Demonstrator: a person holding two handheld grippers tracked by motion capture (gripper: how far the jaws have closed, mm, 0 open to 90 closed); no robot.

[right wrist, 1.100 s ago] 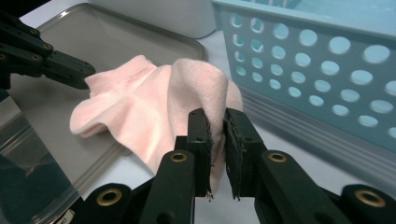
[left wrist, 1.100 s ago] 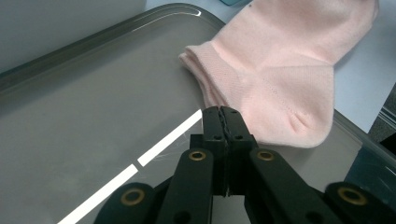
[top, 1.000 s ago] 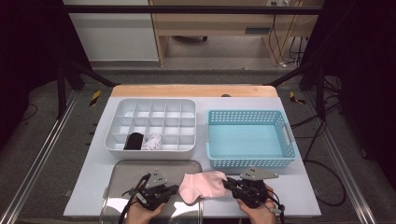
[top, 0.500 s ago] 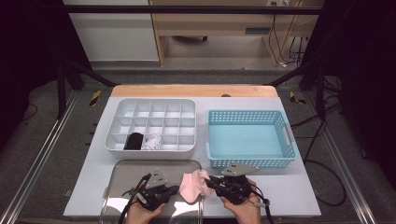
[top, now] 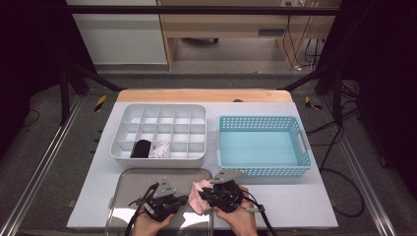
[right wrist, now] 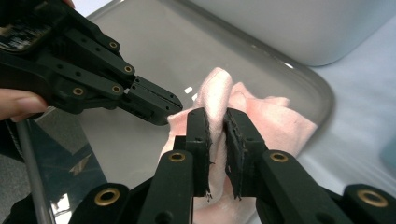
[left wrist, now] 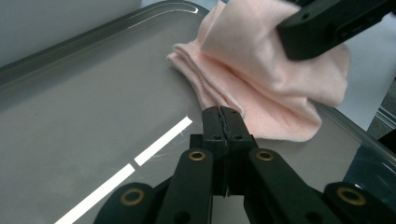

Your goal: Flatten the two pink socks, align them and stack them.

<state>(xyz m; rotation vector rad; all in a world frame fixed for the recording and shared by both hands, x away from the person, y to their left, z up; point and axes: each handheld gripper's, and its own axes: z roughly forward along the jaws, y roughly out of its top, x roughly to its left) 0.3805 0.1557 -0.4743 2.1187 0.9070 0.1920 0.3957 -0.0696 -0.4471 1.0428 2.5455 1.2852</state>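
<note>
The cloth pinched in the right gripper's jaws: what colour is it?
Pale pink, plain, no pattern. The cloth shows best in the left gripper view.

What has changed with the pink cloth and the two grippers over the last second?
The right gripper, its jaws pinching a fold of the pink cloth, has swung left toward the left gripper, folding the cloth over on the right edge of the metal tray. The left gripper has stayed put, shut on the cloth's near edge. The compartment box and blue basket are unchanged.

A folded pale-pink cloth lies draped over the steel tray's right rim.
</note>
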